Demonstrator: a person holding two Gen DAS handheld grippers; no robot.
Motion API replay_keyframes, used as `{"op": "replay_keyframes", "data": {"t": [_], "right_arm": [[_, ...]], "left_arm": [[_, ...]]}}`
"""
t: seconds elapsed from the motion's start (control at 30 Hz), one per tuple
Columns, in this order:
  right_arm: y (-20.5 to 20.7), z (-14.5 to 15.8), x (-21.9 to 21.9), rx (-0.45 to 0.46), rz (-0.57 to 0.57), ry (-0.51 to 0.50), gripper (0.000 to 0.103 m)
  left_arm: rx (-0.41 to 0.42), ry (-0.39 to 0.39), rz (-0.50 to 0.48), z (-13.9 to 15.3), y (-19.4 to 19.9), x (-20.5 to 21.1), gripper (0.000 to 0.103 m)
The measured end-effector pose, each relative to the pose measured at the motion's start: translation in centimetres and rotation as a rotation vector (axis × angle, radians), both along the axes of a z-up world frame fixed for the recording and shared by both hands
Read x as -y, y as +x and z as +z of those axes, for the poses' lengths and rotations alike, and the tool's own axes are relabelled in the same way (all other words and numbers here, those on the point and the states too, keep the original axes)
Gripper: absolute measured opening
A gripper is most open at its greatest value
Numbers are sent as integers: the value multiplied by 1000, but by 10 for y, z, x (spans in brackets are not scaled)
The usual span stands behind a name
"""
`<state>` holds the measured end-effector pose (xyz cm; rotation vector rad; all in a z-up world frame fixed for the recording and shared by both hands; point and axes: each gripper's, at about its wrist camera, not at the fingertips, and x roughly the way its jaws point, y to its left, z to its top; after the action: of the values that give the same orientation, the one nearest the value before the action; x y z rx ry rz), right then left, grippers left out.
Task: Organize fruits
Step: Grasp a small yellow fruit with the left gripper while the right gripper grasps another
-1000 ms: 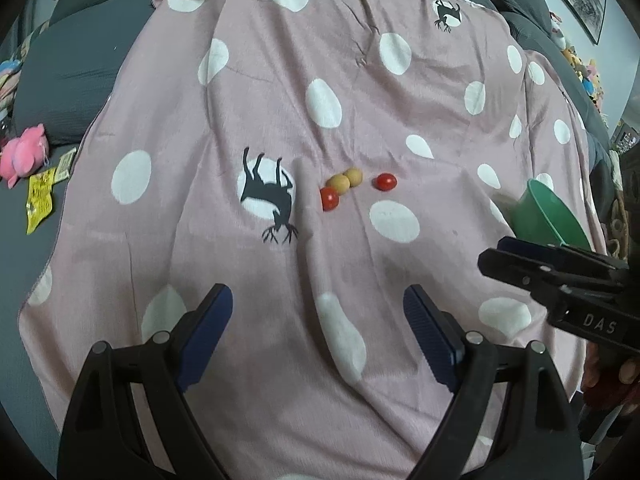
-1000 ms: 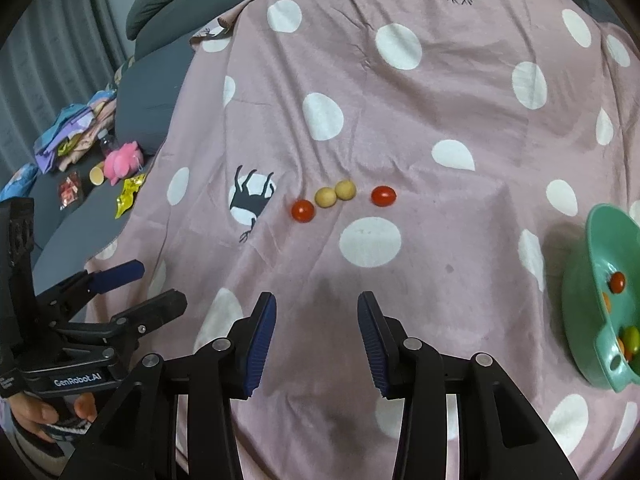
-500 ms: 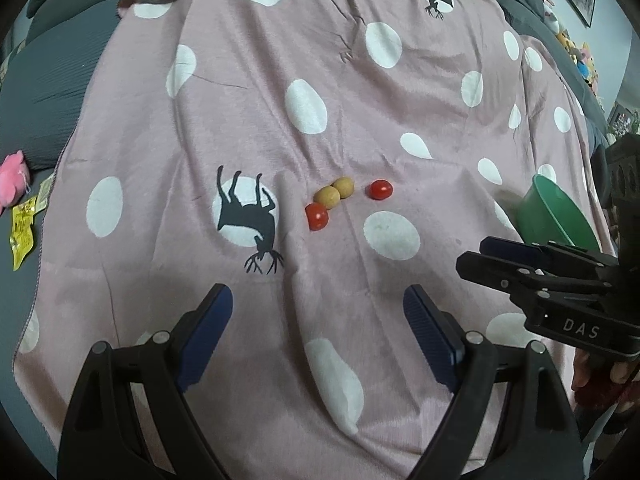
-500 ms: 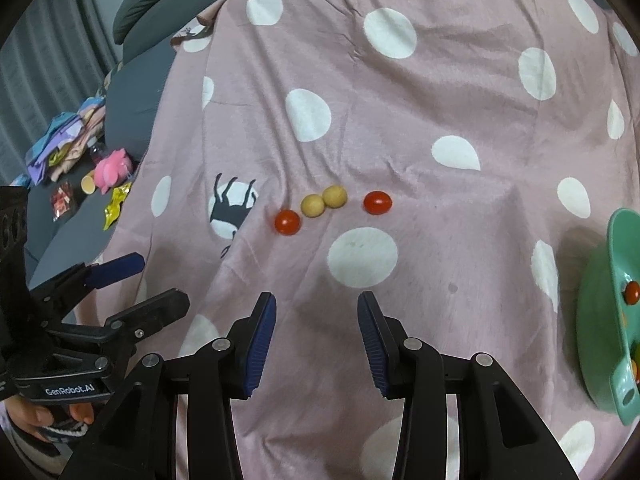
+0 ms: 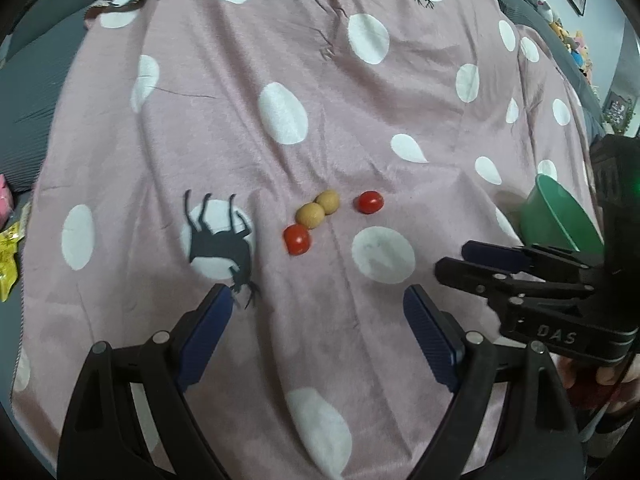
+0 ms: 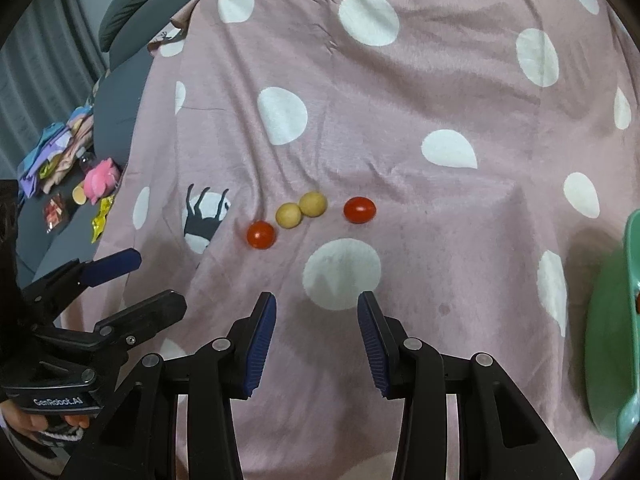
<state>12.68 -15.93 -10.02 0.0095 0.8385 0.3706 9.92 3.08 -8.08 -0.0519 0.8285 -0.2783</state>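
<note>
The left gripper gaped wide and the right gripper stood narrowly parted, both empty above the pink spotted blanket, nothing barring the row ahead: two glossy red tomatoes flanking two touching tan fruits, green bowl far right.

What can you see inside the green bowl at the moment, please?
Very little: in the right wrist view the green bowl is cut off by the frame edge, with only a tiny reddish speck at its rim. The left wrist view shows its outside wall. The contents cannot be told.
</note>
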Motion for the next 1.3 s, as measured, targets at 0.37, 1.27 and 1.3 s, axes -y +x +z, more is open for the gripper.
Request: {"op": "replay_keyframes", "data": {"t": [0.37,1.27,1.3], "right_arm": [[40,-4,4,-11,10,50,43],[132,-42,-8,-230,131,275,41],[134,-42,-13,-235,133,268,39]], "left_arm": [[27,5,-56,1,39,6,80],[-119,112,-134,-45,121,26,38],[-120,116,-136,-47,123,28,37]]}}
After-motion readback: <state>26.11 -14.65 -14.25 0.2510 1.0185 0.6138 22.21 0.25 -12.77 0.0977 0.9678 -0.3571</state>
